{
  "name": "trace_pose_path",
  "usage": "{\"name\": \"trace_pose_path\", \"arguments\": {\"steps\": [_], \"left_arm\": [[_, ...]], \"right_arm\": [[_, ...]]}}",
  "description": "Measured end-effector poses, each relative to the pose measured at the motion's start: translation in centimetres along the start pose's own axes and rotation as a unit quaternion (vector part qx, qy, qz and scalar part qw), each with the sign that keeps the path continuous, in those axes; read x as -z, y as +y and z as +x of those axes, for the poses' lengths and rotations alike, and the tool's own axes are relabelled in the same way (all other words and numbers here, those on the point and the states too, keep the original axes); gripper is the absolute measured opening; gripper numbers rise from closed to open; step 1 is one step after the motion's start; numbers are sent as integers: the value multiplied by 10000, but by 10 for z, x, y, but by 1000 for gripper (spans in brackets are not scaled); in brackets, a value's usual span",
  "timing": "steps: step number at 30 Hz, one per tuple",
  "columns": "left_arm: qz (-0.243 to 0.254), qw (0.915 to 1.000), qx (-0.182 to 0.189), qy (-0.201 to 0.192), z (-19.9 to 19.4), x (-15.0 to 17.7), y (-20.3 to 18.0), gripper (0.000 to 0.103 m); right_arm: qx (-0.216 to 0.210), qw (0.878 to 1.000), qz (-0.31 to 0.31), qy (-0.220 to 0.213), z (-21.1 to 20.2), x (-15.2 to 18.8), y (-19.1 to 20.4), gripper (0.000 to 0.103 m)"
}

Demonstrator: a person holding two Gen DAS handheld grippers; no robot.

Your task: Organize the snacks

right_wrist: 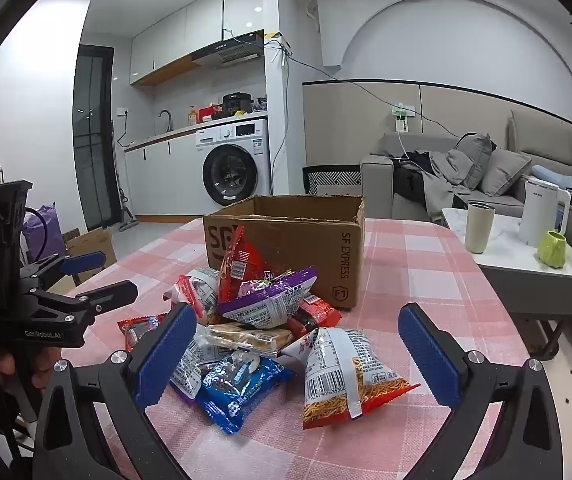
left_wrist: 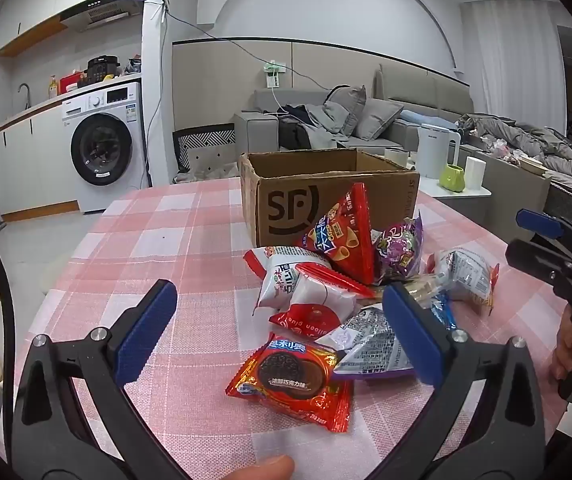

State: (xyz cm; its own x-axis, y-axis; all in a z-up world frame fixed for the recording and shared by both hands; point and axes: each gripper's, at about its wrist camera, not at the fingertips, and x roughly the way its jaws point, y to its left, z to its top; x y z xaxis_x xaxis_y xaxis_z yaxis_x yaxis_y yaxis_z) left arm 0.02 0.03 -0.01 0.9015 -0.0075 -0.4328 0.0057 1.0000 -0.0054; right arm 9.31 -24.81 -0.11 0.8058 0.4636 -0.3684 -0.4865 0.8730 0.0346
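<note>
A pile of snack packets lies on the pink checked tablecloth (left_wrist: 146, 240) in front of an open cardboard box (left_wrist: 286, 200), which also shows in the right wrist view (right_wrist: 317, 248). My left gripper (left_wrist: 282, 326) is open and empty, with a red Oreo packet (left_wrist: 291, 380) between its fingers. The right gripper also shows at this view's right edge (left_wrist: 533, 236). My right gripper (right_wrist: 297, 352) is open and empty, over a blue packet (right_wrist: 238, 388) and a white and red noodle snack bag (right_wrist: 345, 376). The left gripper shows at the left (right_wrist: 98, 276).
A red triangular bag (left_wrist: 345, 236) and a purple bag (left_wrist: 401, 248) lean near the box. A side table (right_wrist: 525, 264) to the right holds a kettle (right_wrist: 541, 212), cup and green mug. A washing machine and sofa stand behind.
</note>
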Motion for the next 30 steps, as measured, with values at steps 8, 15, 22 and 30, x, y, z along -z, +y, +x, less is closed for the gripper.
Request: {"name": "trace_pose_path", "arguments": {"steps": [8,15,22,30], "left_arm": [[0,10000,-6,-22,0,0,0,103],[5,10000,29,-17,0,0,-2,103],[-11,10000,21,-13,1,0,-1,103],[-25,10000,17,-9,-1,0,-1,103]], "right_arm": [[-17,10000,22,28,0,0,0,103],[-14,10000,23,24,0,0,0,103],[-16,10000,24,21,-1,0,0,103],[-21,10000,25,21,-1,0,0,103]]}}
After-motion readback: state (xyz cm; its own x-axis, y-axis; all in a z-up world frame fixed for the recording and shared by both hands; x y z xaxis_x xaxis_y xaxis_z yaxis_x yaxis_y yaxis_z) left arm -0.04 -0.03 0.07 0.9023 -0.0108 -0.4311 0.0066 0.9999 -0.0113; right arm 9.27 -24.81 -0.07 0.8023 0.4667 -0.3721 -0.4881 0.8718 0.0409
